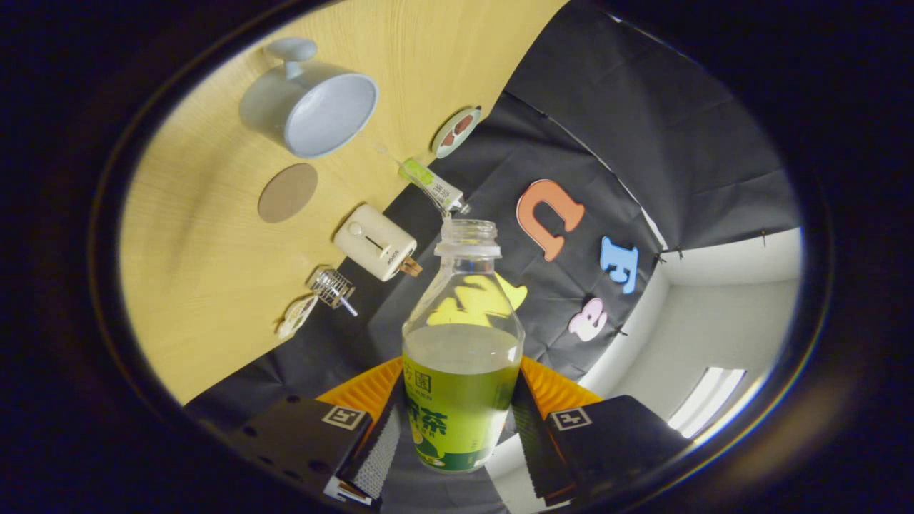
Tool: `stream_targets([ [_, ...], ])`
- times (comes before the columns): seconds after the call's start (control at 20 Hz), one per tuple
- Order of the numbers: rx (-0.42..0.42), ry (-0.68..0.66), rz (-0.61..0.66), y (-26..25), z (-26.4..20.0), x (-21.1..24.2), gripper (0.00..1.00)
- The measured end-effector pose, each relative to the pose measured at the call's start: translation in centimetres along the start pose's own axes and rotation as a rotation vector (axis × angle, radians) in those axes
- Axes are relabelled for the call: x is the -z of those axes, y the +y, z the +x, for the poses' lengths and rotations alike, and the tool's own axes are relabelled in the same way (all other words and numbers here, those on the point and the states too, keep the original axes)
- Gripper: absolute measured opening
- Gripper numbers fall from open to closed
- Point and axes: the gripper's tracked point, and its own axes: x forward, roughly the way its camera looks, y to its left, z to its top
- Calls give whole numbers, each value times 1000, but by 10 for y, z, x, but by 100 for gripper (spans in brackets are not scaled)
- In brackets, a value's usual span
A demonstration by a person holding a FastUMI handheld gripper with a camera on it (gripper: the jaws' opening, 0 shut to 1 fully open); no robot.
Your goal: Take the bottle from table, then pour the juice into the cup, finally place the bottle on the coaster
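My gripper (457,428) is shut on a clear uncapped bottle (463,343) with a green label, about half full of pale juice. Both fingers press on its lower body, and its open mouth points ahead, away from the fingers. The whole view is rolled, so the wooden table (200,285) runs up beyond the left finger. A pale grey-blue cup (314,107) with a handle stands far beyond the bottle, its open mouth facing me and looking empty. A round brown coaster (288,193) lies flat on the table between the cup and the fingers.
A cream box-shaped gadget (375,243) lies past the coaster near the table's edge. A small metal coil piece (332,288) and a white wrapper (296,316) lie closer. A green-labelled tube (432,184) and a small round dish (457,132) sit along the table's edge.
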Motion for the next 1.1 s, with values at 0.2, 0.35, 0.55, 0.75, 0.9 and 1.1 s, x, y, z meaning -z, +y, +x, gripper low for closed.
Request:
stream_targets([
  [0.2,13,-2,-25,-8,0,-1,79],
  [0.35,16,-5,-38,-13,-1,1,79],
  [0.55,15,-4,-63,-18,-6,1,79],
  [0.75,35,-13,-53,-29,-5,-3,79],
  [0.9,46,-17,-56,-33,-7,-6,79],
  [1.1,31,-11,-34,-28,-6,-5,79],
])
